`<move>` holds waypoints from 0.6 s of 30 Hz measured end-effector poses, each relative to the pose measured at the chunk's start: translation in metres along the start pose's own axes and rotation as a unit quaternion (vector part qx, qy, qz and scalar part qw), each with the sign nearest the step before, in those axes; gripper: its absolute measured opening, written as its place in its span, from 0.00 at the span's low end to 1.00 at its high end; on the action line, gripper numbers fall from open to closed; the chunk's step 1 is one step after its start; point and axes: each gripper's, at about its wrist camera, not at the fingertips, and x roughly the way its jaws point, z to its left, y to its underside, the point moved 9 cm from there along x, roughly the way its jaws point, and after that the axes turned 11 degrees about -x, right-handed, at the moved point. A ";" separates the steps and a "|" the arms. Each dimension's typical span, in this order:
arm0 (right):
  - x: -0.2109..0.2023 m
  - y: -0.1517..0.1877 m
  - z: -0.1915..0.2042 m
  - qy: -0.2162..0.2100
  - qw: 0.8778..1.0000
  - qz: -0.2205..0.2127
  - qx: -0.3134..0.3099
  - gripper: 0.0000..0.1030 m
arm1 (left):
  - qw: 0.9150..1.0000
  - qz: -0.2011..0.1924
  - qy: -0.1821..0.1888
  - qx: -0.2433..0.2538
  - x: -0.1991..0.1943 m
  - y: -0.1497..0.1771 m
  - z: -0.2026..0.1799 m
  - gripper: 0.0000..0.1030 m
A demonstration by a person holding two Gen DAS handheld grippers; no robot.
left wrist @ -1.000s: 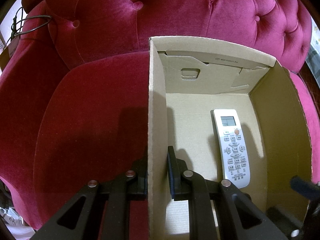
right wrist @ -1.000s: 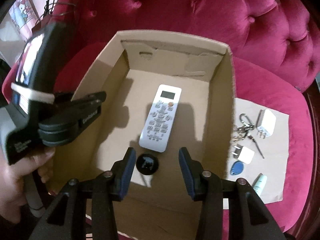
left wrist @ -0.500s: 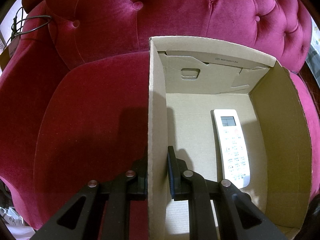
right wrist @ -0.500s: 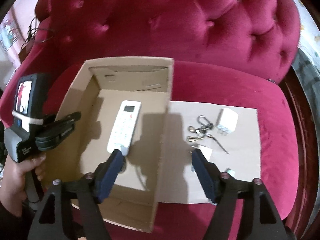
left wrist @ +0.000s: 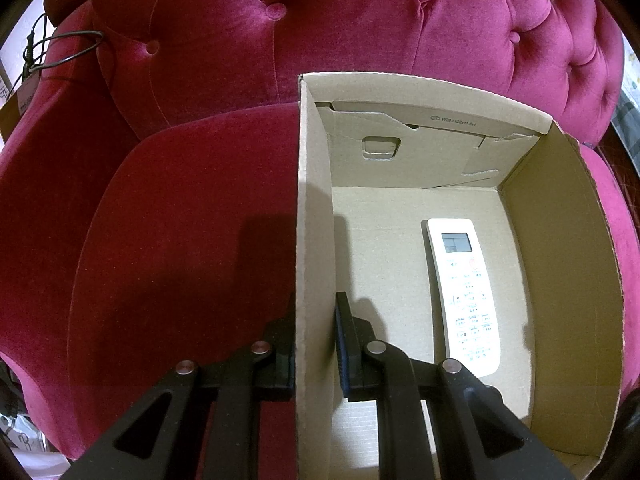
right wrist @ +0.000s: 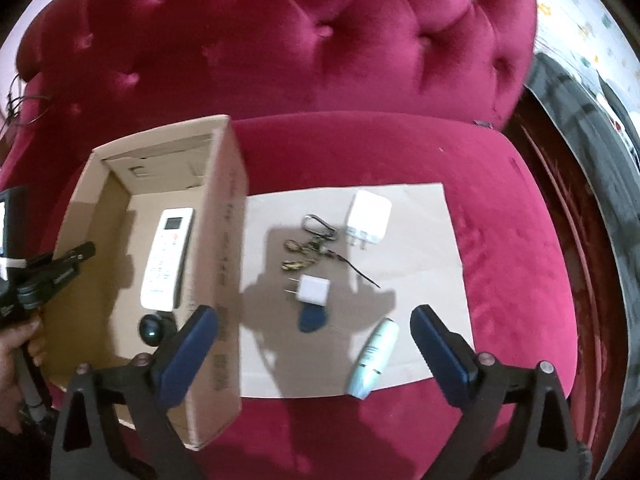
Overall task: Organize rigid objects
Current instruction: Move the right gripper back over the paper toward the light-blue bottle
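A: The left tongs (left wrist: pixel 314 344) are clamped on the left wall of the cardboard box (left wrist: pixel 314 200), steadying it on the red sofa seat (right wrist: pixel 520 240). The right tongs (right wrist: pixel 314 340) are empty, their jaws opening wide above the cardboard sheet (right wrist: pixel 424 240).

B: Where do things stand?

A: The white remote (right wrist: pixel 166 258) and a small black round object (right wrist: pixel 152 326) lie inside the box. Still out on the sheet: a large white charger (right wrist: pixel 370 218), a small white plug (right wrist: pixel 314 290), a blue fob (right wrist: pixel 312 318), a keyring with carabiner (right wrist: pixel 310 240) and a pale tube (right wrist: pixel 374 354).

B: What could go wrong?

A: I'd judge the fob trickiest: it lies flat, touching the plug, so closing on one could nudge the other. The tube may roll off the sheet onto the velvet. The keyring's loose parts could dangle and snag on the box's near wall, which stands between the sheet and the inside.

B: And the box?

A: If the left tongs slip, it could tip on the soft cushion.
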 end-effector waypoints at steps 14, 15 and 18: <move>0.055 0.047 -0.035 0.014 0.999 0.042 0.029 1.00 | 1.000 0.000 0.000 0.001 0.000 0.000 0.000 0.15; 0.060 0.049 -0.037 0.014 0.999 0.043 0.030 1.00 | 1.000 0.000 0.000 0.001 0.000 0.000 0.000 0.15; 0.074 0.057 -0.042 0.016 0.998 0.050 0.034 1.00 | 1.000 0.000 0.000 0.001 0.000 0.000 0.000 0.15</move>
